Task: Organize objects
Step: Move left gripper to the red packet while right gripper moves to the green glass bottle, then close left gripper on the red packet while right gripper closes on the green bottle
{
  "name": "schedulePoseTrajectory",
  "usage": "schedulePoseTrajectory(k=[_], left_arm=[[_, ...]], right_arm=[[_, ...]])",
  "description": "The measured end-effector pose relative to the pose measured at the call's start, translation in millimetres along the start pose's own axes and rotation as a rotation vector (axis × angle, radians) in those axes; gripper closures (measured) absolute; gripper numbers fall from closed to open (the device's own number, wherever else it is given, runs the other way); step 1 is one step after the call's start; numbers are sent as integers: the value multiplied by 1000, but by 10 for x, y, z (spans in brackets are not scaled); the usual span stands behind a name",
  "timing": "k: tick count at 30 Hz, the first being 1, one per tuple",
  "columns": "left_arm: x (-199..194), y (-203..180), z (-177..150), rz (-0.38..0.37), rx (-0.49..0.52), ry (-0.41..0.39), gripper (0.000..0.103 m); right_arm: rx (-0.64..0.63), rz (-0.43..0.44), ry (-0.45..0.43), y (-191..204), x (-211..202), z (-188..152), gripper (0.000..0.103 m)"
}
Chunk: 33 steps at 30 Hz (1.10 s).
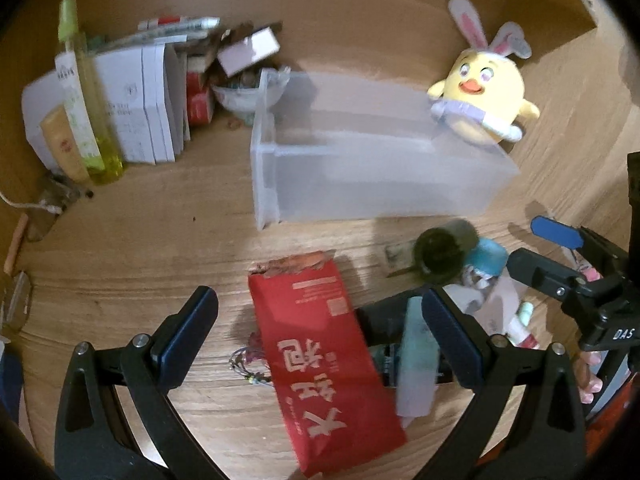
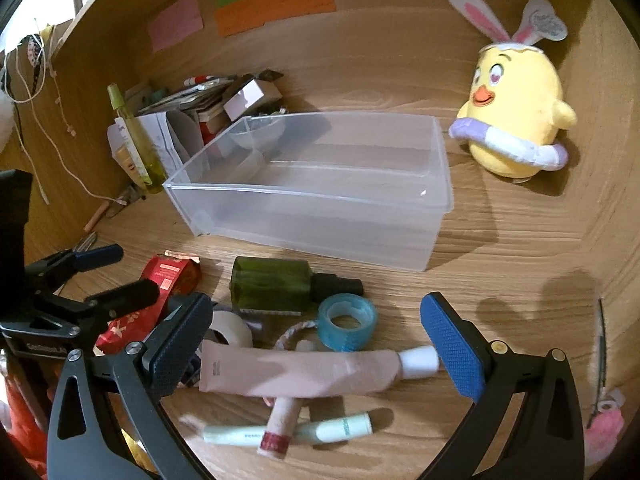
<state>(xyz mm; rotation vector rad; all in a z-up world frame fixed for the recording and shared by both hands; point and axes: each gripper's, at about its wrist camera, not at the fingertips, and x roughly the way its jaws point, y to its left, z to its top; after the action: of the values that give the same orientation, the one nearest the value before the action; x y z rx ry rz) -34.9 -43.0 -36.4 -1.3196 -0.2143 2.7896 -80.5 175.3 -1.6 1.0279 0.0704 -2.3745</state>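
Note:
An empty clear plastic bin (image 1: 360,168) (image 2: 320,184) stands on the wooden desk. My left gripper (image 1: 320,328) is open over a torn red packet (image 1: 320,360), which lies between its fingers. My right gripper (image 2: 320,344) is open around a pink tube with a white cap (image 2: 304,372); the tube lies on the desk. Beyond it lie a dark green bottle (image 2: 276,284), a blue tape roll (image 2: 348,322) and a white tape roll (image 2: 232,328). A small pink tube (image 2: 280,428) and a pale green tube (image 2: 288,432) lie nearer. The left gripper shows at left in the right wrist view (image 2: 108,276).
A yellow chick plush with rabbit ears (image 1: 484,96) (image 2: 516,124) stands right of the bin. Papers, boxes and a yellow-green spray bottle (image 1: 88,112) (image 2: 136,140) crowd the back left corner. Coloured sticky notes (image 2: 276,4) are on the back wall.

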Motion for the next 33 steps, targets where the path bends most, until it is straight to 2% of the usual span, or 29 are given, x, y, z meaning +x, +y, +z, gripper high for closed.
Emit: schedulePoseTrajectory(k=[6, 9, 12, 15, 17, 22, 29, 33], left_arm=[[130, 132, 17, 1, -19, 48, 0], [186, 170, 26, -17, -35, 60, 2], [253, 170, 36, -32, -32, 81, 18], [312, 164, 31, -39, -35, 93, 18], [337, 165, 37, -51, -40, 97, 22], [349, 181, 67, -59, -47, 84, 37], [317, 219, 62, -63, -61, 68, 41], [182, 238, 80, -68, -76, 28, 43]], right_arm=[[-13, 37, 27, 75, 149, 21, 1], [-25, 40, 37, 131, 223, 31, 4], [-28, 42, 56, 156, 311, 41, 14], [-34, 42, 77, 182, 396, 51, 25], [-45, 40, 88, 207, 441, 54, 36], [-74, 15, 65, 251, 438, 62, 51], [-87, -7, 36, 277, 403, 63, 52], [-84, 1, 3, 277, 293, 84, 52]])
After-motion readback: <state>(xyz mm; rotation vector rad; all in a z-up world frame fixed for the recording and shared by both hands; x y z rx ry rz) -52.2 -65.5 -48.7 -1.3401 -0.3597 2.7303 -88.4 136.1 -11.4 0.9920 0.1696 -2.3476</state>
